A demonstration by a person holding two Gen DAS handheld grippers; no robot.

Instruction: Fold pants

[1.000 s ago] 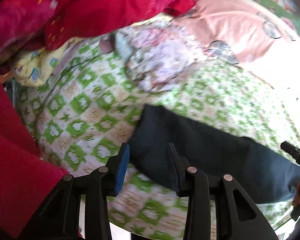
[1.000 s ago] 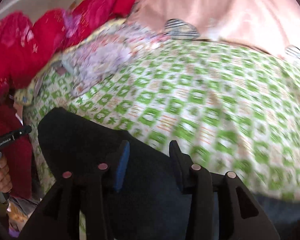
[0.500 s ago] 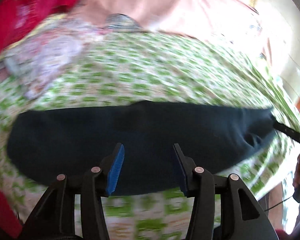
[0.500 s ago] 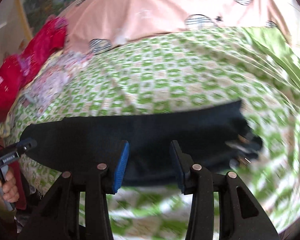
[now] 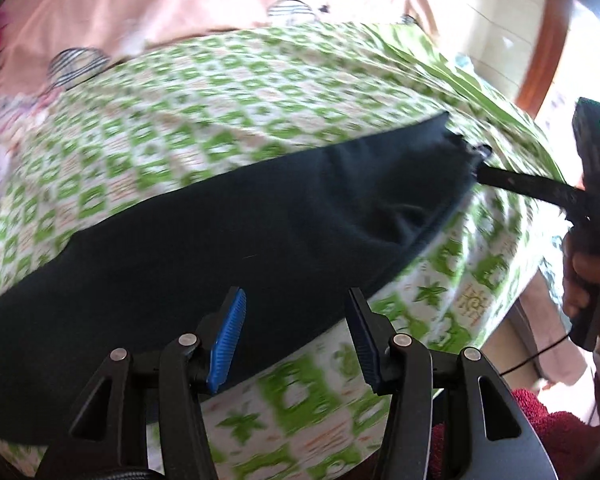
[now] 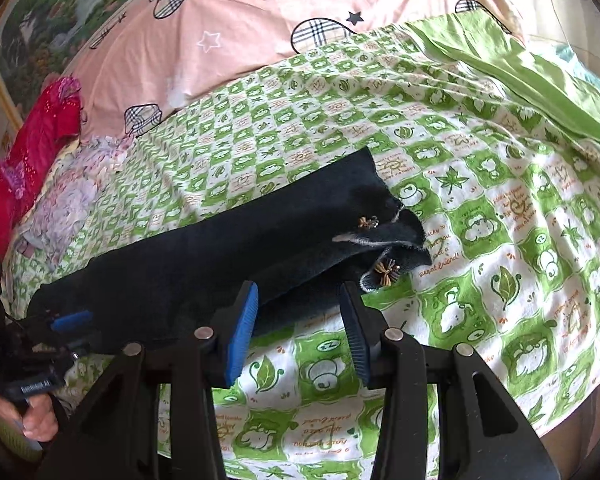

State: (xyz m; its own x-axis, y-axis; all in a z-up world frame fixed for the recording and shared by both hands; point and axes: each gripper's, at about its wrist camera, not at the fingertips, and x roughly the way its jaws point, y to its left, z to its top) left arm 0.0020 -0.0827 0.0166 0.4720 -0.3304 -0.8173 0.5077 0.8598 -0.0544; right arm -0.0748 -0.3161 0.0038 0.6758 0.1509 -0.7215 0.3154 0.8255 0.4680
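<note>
left wrist view: my left gripper (image 5: pixel 296 334) hangs released, blue pads spread, over the near edge of the pants (image 5: pixel 228 240). the pants lie in a long dark strip across the green checked sheet (image 5: pixel 228 120), running from near left to far right. at their far right end my right gripper (image 5: pixel 496 178) reaches in; from here i cannot tell its state. right wrist view: my right gripper (image 6: pixel 300 330) is released too, above the near edge of the pants (image 6: pixel 204 252), whose cuffs with small bows lie to the right. a pink pillow (image 6: pixel 260 20) sits far behind.
</note>
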